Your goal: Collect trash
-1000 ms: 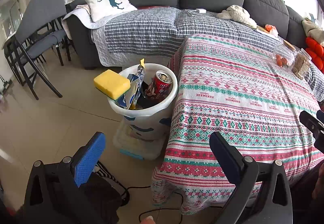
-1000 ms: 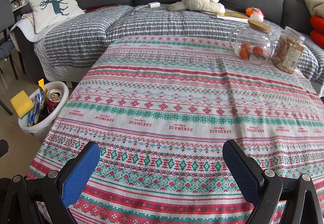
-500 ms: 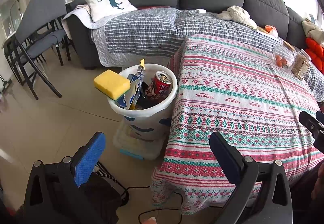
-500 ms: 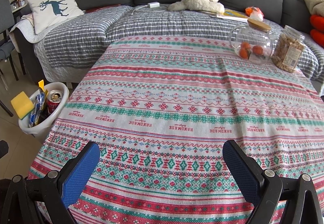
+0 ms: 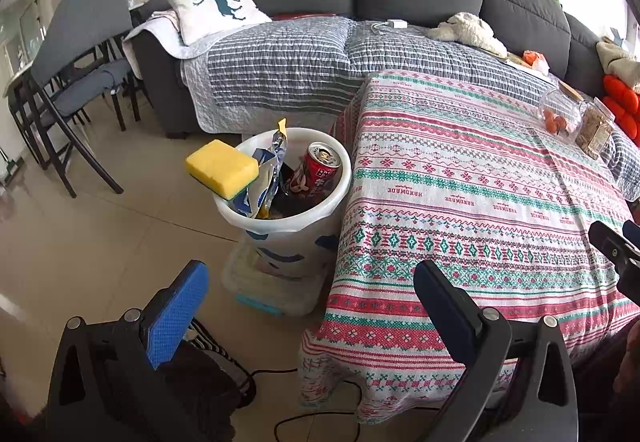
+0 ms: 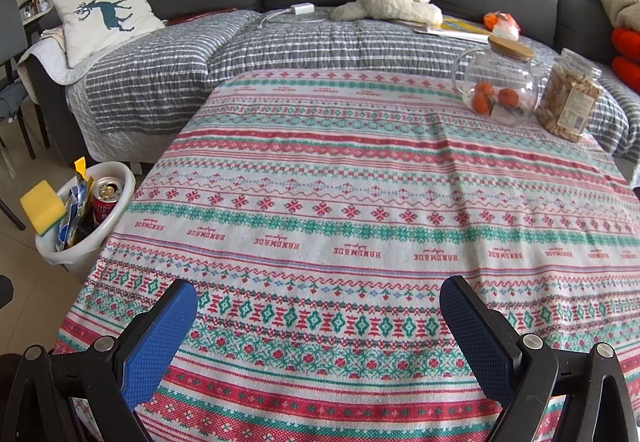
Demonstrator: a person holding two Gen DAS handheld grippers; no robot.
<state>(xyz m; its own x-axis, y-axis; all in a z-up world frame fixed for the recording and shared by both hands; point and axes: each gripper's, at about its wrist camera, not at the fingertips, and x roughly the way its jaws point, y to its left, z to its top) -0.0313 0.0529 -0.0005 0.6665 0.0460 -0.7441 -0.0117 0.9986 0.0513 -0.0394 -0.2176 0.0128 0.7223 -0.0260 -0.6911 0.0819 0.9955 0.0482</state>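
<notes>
Left wrist view. White bin (image 5: pixel 334 202) stands on the floor at 12 o'clock from the left gripper (image 5: pixel 310 294), just beside the table's hanging cloth. It looks packed: a yellow sponge (image 5: pixel 222 167) perches on the rim at 10 o'clock, a crumpled snack wrapper (image 5: pixel 269 172) stands upright at centre, a red can (image 5: pixel 318 172) leans at 2 o'clock. The left gripper's jaws are spread wide with nothing between the blue pads; it hangs over the floor near the table corner. A black cable lies on the tiles below.

Right wrist view. The right gripper (image 6: pixel 318 318) hovers over the near edge of the patterned tablecloth (image 6: pixel 360 182), jaws fully apart, gripping nothing. Whether it grazes the cloth I cannot tell. At 1 o'clock, far across the table, a glass teapot (image 6: pixel 496 82) holding small oranges stands just beside a jar of snacks (image 6: pixel 570 98). No loose litter shows on the cloth. The bin sits at 10 o'clock, off the table's left side.

Judgement: the collecting seems nearly or fully done. The sponge overhangs the rim and could tip out. To finish well, approach it from above with the left gripper, close gently on its long sides, and seat it deeper without knocking the can.
</notes>
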